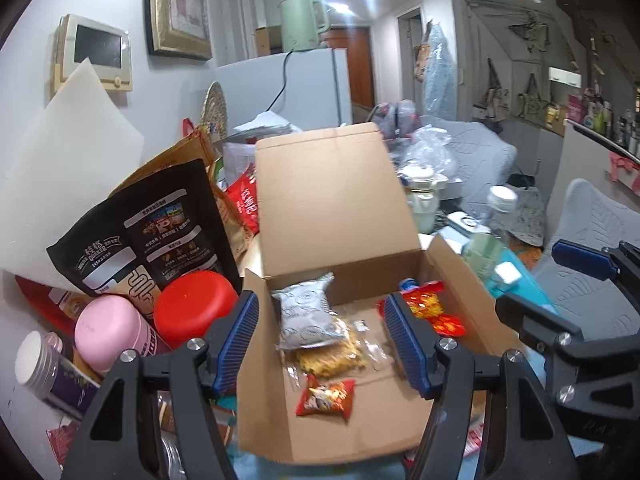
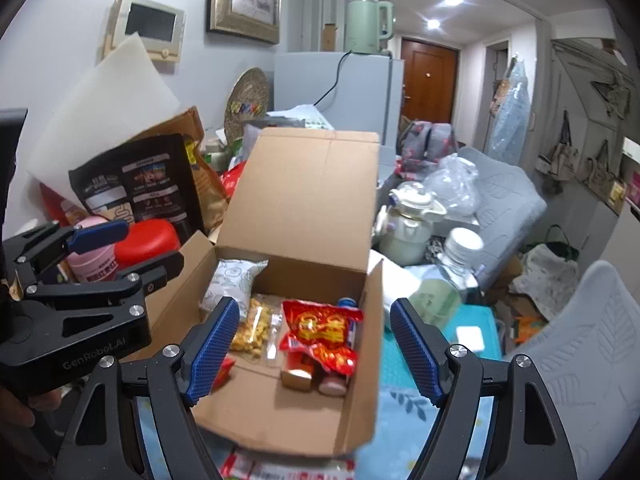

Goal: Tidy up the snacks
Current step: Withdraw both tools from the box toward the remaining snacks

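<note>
Both claws hang empty over the open cardboard box (image 1: 332,216), so the step in hand looks like a pause between placements: several snacks already lie inside. The left claw (image 1: 322,344) has its jaws apart with nothing between them; below and ahead of it sit a white packet (image 1: 306,312), a clear bag of yellow crackers (image 1: 332,356) and a small red packet (image 1: 326,396). The right claw (image 2: 316,346), also spread wide and empty, points down at a red bag (image 2: 322,330) by the box's right wall. Both tilt downward, side by side. Next probably comes fetching another snack from outside the box, perhaps the red-and-white wrapper (image 2: 288,470) just beneath the right claw.
</note>
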A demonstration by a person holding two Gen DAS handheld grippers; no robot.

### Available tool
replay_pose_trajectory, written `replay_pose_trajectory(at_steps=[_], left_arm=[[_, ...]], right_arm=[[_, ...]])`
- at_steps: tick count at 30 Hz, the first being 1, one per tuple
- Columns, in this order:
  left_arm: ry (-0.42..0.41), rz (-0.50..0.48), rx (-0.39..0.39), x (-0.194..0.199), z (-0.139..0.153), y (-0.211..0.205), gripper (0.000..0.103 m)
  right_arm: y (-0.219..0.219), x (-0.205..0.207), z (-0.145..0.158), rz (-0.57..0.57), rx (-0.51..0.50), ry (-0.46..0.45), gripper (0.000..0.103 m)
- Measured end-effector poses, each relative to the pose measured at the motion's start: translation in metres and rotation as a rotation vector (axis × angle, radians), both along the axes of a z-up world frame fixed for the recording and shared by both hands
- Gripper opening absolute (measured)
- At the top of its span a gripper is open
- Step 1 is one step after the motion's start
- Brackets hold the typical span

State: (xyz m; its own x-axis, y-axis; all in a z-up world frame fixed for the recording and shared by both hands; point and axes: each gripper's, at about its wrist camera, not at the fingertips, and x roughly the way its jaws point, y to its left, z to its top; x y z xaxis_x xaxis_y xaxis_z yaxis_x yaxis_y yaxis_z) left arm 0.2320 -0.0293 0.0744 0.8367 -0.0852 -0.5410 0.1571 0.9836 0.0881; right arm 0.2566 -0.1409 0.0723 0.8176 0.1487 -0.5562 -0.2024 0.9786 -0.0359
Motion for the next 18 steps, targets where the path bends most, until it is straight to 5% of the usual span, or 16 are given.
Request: replay_pose_trajectory(at_steps=[18], left_arm=[[0.034, -0.145, -0.016, -0.107, -0.017, -0.038, 0.065]], right_arm=[[-0.047, -0.114, -0.006, -0.114, 0.029, -0.012, 0.081]])
